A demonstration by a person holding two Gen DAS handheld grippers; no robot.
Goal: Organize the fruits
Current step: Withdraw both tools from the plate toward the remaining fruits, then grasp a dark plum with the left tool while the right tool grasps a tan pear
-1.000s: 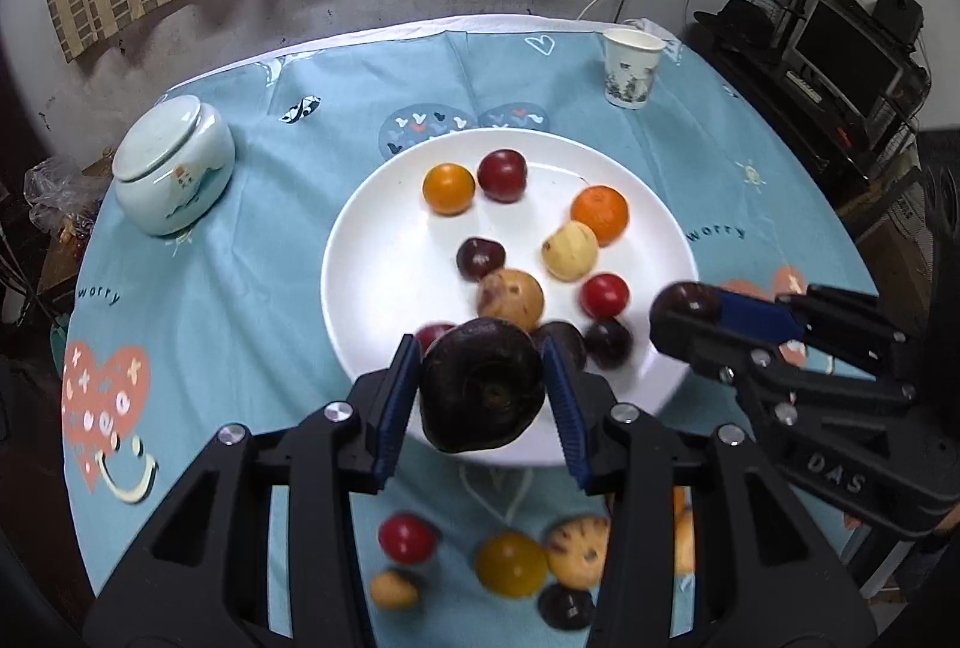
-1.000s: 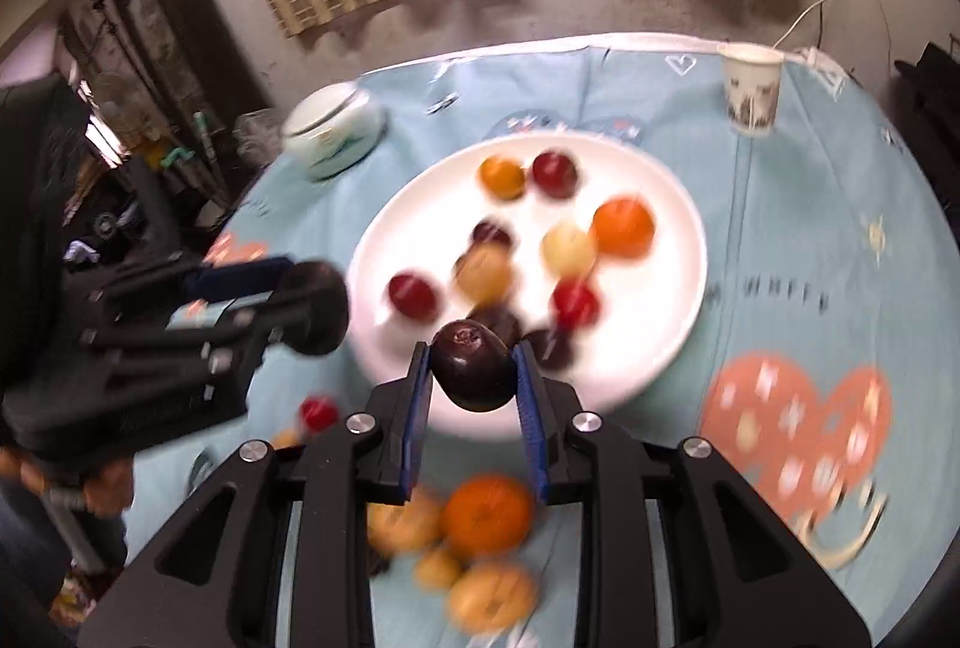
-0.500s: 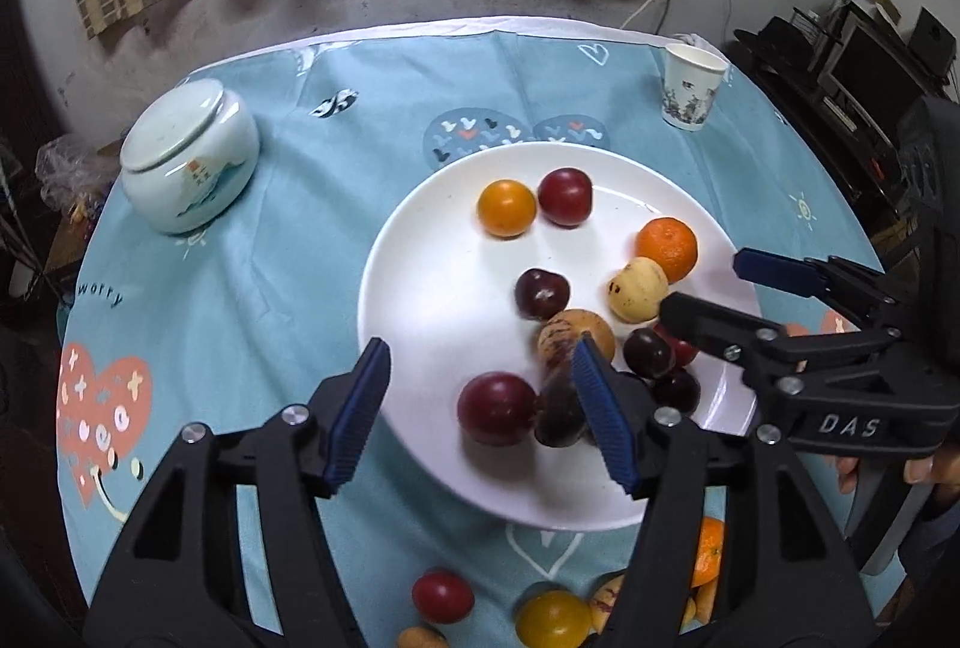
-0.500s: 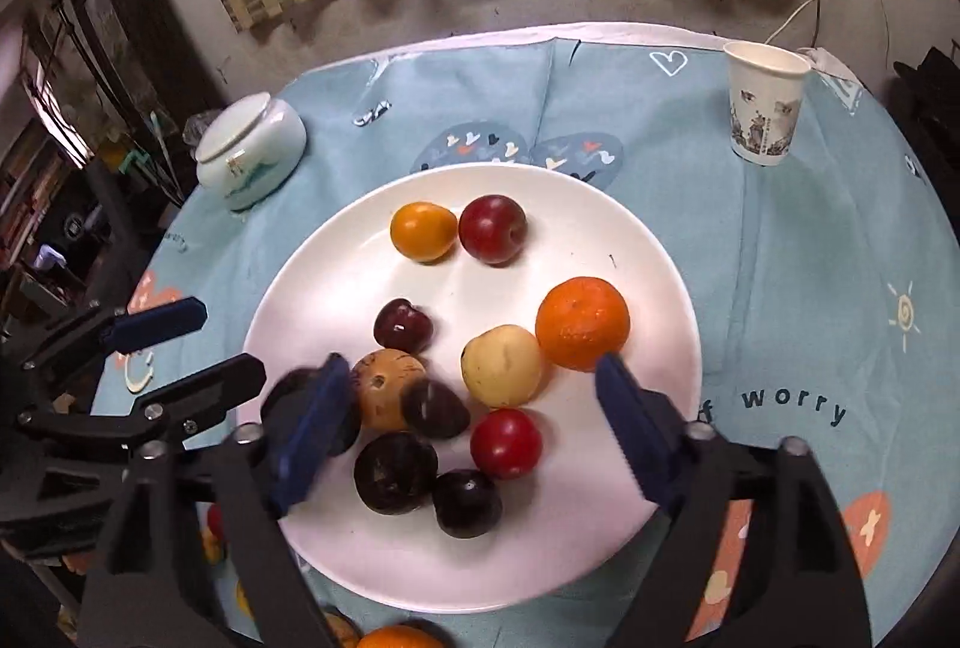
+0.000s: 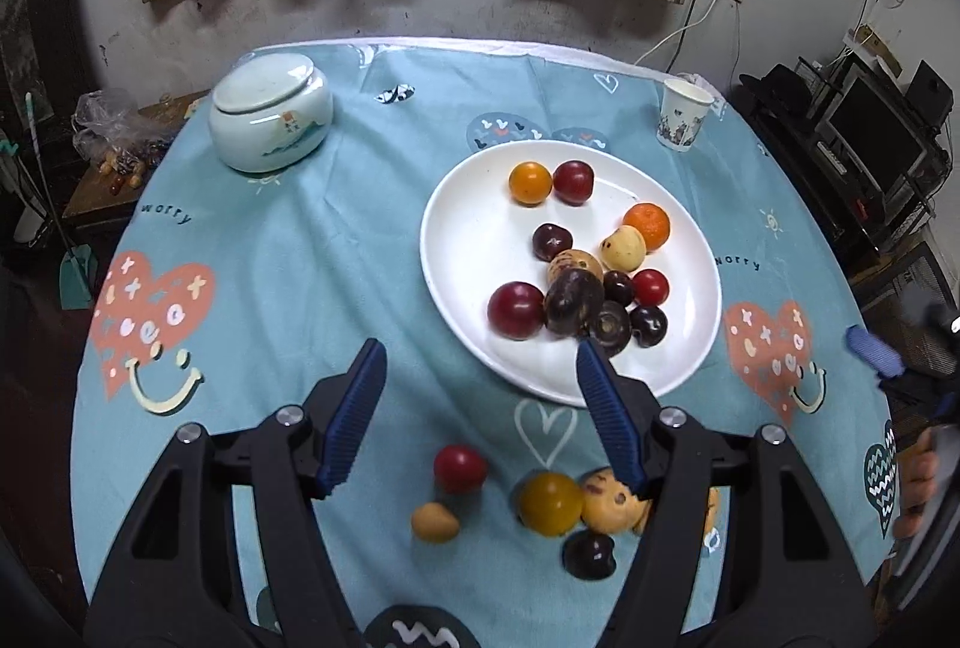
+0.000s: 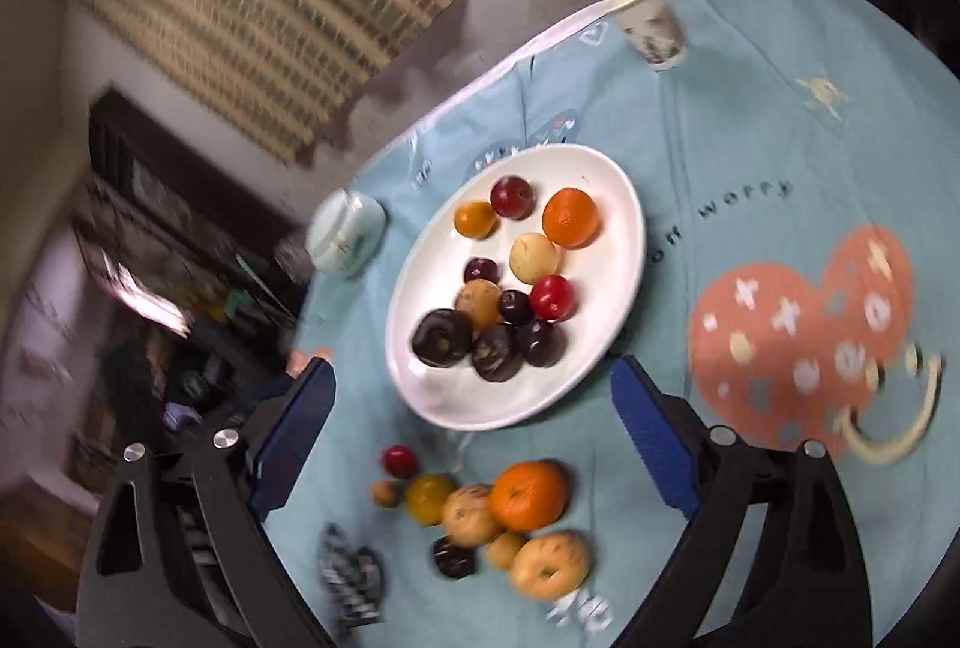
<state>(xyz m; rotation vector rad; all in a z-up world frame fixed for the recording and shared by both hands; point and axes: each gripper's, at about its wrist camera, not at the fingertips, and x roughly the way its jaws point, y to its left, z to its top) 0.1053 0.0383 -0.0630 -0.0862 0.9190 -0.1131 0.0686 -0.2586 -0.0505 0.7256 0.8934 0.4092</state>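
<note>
A white plate (image 5: 462, 240) on the blue tablecloth holds several fruits: oranges, red and dark plums, yellow ones; it also shows in the right wrist view (image 6: 624, 252). A large dark fruit (image 5: 573, 301) lies among them. Loose fruits lie on the cloth near the front edge, among them a red one (image 5: 459, 467), a yellow-orange one (image 5: 549, 503) and an orange (image 6: 529, 492). My left gripper (image 5: 480, 414) is open and empty, above the cloth in front of the plate. My right gripper (image 6: 468, 438) is open and empty, tilted, above the loose fruits.
A pale lidded ceramic jar (image 5: 270, 119) stands at the back left. A paper cup (image 5: 684, 115) stands at the back right. A low side table with bags (image 5: 114, 156) is left of the table; shelves with electronics (image 5: 864, 144) are right.
Both grippers let go of their dark fruits onto the plate, opened wide and pulled back toward the front edge. The right view has tilted and is blurred by motion.
</note>
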